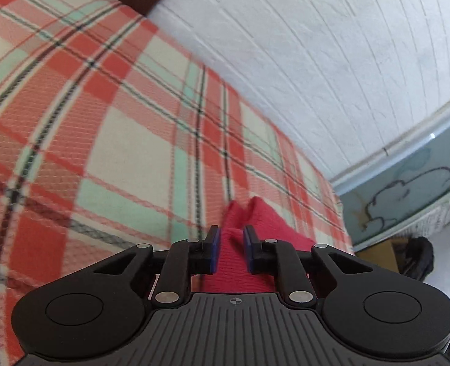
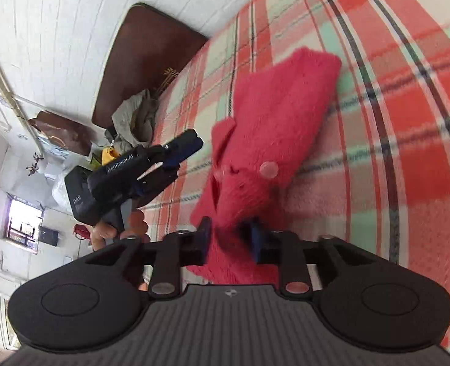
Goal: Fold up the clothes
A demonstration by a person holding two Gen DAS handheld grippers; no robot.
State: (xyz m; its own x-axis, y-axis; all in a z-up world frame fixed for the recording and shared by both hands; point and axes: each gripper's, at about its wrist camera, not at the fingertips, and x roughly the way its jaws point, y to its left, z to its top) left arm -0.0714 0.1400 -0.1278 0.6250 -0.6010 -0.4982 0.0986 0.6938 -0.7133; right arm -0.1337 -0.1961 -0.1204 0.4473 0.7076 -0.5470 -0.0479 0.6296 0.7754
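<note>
A red knitted garment (image 2: 273, 116) with a pale round button (image 2: 268, 170) lies partly folded on a plaid bedspread (image 2: 392, 122). My right gripper (image 2: 231, 238) is shut on the garment's near edge, with cloth bunched between the jaws. My left gripper (image 1: 231, 250) is shut on a fold of the same red garment (image 1: 255, 228) above the bedspread (image 1: 102, 122). In the right wrist view the left gripper (image 2: 191, 145) shows at the left, held by a hand, its tips near the garment's left edge.
A white panelled wall (image 1: 316, 45) runs behind the bed. A dark brown headboard (image 2: 145, 58) stands at the bed's end with a grey crumpled cloth (image 2: 135, 119) beside it. A painted blue panel (image 1: 408, 189) and a cardboard box (image 1: 380, 253) sit at the right.
</note>
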